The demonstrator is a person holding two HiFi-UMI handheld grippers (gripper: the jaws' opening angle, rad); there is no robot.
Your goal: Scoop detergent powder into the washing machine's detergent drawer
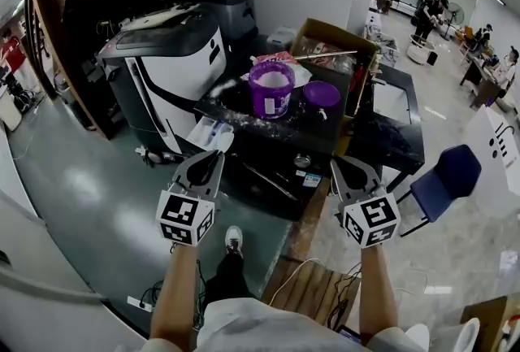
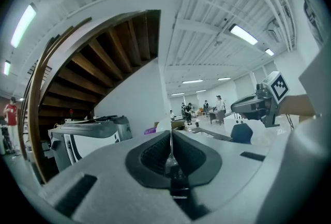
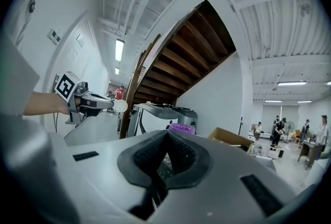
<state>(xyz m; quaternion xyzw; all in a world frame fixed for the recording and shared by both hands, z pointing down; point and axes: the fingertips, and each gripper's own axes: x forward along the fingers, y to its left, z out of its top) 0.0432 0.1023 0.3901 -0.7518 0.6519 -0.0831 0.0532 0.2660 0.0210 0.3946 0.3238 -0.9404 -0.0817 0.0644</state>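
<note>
1. Your left tongs (image 1: 211, 158) were pinched right together with nothing in them. The right tongs (image 1: 336, 164) were much the same, pads meeting at the tips and empty. Both hung in the air on your side of the tabletop (image 1: 276, 136), well short of everything on it.
2. The purple detergent tub (image 1: 270, 92) stood upright near the middle of the tabletop with its lid off and white powder (image 1: 275, 79) heaped up to the rim. Its purple lid (image 1: 322, 93) lay just beside it on the right. The washing machine (image 1: 166, 66) stood just left of the tabletop. I couldn't pick out the detergent drawer or any scoop in any view.
3. Handling guess: a tub that full was probably heavy for its size. The plastic wall looked thin, so stiff-ish but likely to flex under a hard squeeze. You'd have done best gripping the rim, or leaving it standing and going in from above.
4. The powder was loose and light, the kind that slides off anything tilted. A dusting of spilt powder (image 1: 226, 92) lay on the tabletop around the tub, so whatever scooped it needed to travel level.
5. Dusty plastic was likely slippery too, so it called for a firm, square pinch.
</note>
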